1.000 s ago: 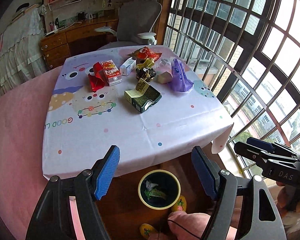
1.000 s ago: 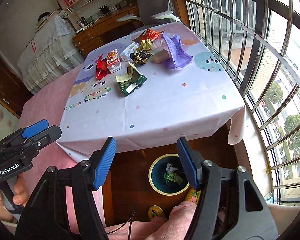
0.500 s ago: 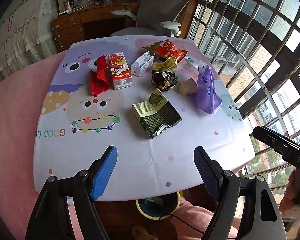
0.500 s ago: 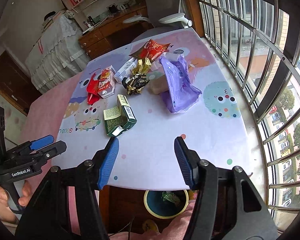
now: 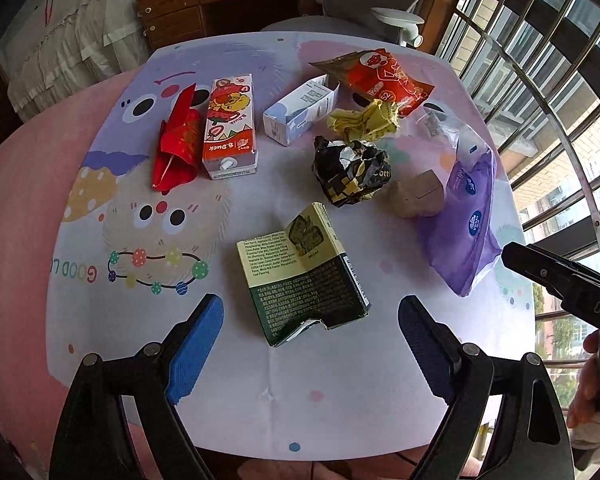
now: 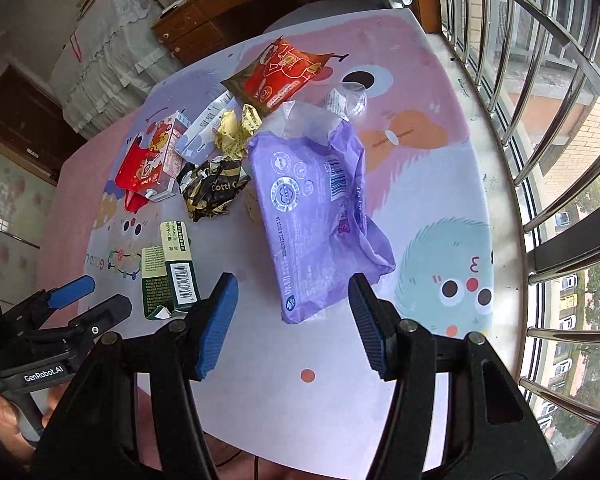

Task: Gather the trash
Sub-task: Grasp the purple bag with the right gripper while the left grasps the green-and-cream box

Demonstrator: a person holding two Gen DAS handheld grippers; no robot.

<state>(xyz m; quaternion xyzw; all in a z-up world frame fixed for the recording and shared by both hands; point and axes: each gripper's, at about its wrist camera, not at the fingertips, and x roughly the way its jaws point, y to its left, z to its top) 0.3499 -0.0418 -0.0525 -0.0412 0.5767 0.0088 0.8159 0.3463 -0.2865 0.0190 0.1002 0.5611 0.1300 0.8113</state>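
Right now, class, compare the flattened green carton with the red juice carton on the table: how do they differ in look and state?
The green carton is crushed flat with a torn, open end; the red juice carton keeps its full box shape. The green carton is dark green and cream with dense print, while the juice carton is red with a cartoon animal. The green carton lies alone nearest the left gripper; the juice carton lies right beside a red wrapper. Both lie on the printed tablecloth.

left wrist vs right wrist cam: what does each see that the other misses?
Left wrist only: the full brown paper lump and the red foil wrapper laid out whole. Right wrist only: the teal monster print on the tablecloth's window side. Both: green box, purple bag, black crumpled wrapper, and both open grippers, left, right.
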